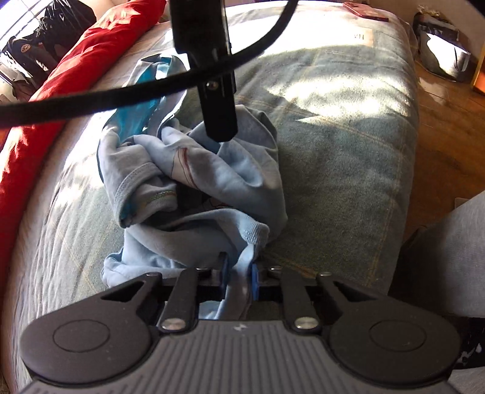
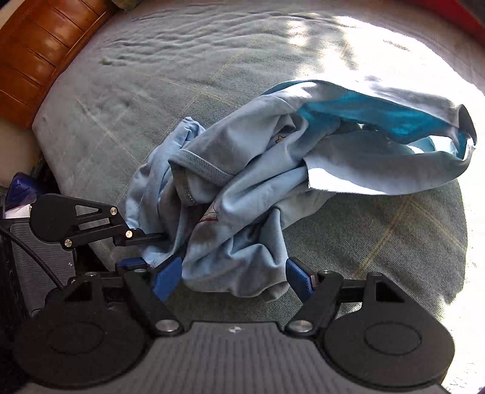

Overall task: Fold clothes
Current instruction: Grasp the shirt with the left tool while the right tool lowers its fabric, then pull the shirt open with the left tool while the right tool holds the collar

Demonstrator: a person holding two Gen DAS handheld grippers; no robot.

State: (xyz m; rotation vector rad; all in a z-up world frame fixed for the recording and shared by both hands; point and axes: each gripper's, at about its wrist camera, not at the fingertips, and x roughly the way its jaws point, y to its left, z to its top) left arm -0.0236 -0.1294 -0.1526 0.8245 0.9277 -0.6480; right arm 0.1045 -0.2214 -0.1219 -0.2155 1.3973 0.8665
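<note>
**Left tool's got the shirt, right one's wide apart**

So the light blue shirt (image 2: 242,188) is sitting in a crumpled heap in the middle of the bed (image 2: 182,75), on that grey-green cover with the faint yellow check lines. It's all bunched up: I can see a ribbed cuff, a brighter blue lining showing inside one opening, and a bit of a red-lined print on the front. Sunlight's blasting the far side of the bed past the shirt, so that part's washed out.

My left tool (image 1: 239,274) is clenched on a fold of the shirt's near edge; the fabric runs right between the blue pads and they're pinched onto it. My right tool (image 2: 235,277) has its fingers spread wide, pads either side of the shirt's near lump. As far as I can tell they aren't pressing on it.

From the left camera the right tool's black body comes down over the top of the heap, with a black cable (image 1: 91,100) looping across the view.

Beyond the shirt there's a red pillow (image 1: 75,75) along the bed's edge, a red flat thing (image 1: 365,11) at the far end, and wooden drawers (image 2: 45,51) off one corner.
</note>
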